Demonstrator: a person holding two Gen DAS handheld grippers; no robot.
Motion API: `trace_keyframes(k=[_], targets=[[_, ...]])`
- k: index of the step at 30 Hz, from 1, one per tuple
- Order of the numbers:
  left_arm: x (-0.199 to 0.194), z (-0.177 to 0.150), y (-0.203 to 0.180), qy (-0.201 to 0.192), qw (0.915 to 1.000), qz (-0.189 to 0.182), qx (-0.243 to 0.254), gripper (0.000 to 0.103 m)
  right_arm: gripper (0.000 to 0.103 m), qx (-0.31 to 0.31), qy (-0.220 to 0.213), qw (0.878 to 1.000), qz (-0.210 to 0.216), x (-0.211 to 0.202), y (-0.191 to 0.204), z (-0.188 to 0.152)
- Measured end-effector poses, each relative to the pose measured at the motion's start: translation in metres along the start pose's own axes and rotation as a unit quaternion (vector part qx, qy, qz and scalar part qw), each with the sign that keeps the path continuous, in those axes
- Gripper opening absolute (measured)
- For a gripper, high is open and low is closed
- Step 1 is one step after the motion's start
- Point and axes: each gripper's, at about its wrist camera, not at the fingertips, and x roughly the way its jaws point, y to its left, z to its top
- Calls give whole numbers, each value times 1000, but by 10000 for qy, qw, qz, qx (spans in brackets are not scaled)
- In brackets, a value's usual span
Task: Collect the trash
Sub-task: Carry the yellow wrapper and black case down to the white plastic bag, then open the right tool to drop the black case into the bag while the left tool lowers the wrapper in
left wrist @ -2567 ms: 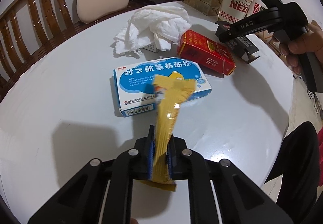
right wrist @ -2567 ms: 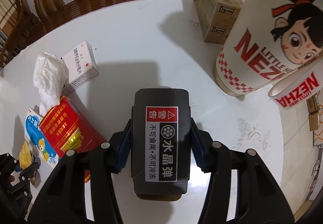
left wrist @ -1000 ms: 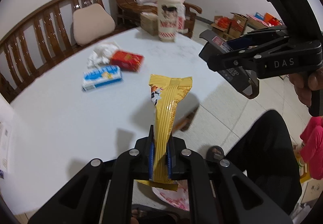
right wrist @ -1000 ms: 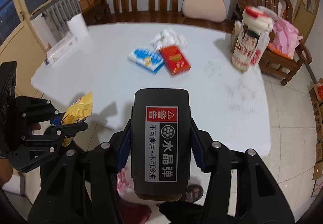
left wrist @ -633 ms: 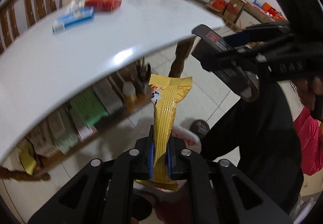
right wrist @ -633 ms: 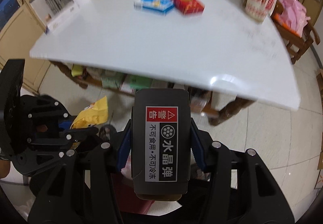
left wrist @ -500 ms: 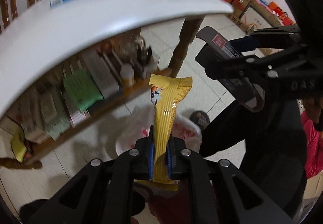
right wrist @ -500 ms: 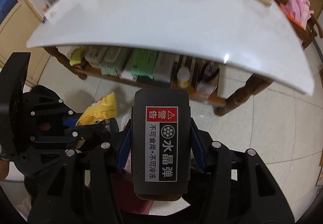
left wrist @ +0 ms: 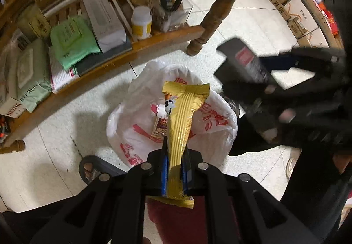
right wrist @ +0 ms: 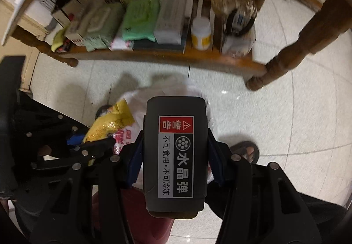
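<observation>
My left gripper [left wrist: 175, 156] is shut on a yellow snack wrapper [left wrist: 180, 120] and holds it over the open mouth of a white plastic bag with red print [left wrist: 132, 129] on the floor. My right gripper [right wrist: 175, 149] is shut on a black box with a red warning label [right wrist: 176, 151], also above the bag [right wrist: 129, 134]. The right gripper and its box show blurred at the right of the left wrist view [left wrist: 248, 67]. The left gripper and wrapper show at the left of the right wrist view [right wrist: 110, 125]. A small packet [left wrist: 160, 127] lies inside the bag.
A wooden shelf under the table [left wrist: 154, 39] holds green packs [left wrist: 72, 41], a white box [left wrist: 103, 17] and a white bottle [left wrist: 142, 23]. A table leg [left wrist: 217, 12] stands beyond the bag. Sandalled feet [left wrist: 90, 169] rest on the tiled floor beside it.
Both grippers have dropped from table height to below the table edge and now hang over the bag. Each still holds its item.
</observation>
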Motion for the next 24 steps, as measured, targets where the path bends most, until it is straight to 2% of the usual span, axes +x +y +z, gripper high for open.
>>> trace_keyframes(k=[11, 15, 24], targets=[[76, -1, 21, 695, 9963, 147, -492, 10, 51, 521, 472, 9975, 20, 75, -13, -2], [92, -7, 30, 818, 9943, 151, -665, 10, 52, 585, 594, 9965, 41, 92, -14, -6], [114, -15, 35, 1094, 9914, 192, -686, 10, 52, 614, 862, 9943, 97, 116, -10, -7]])
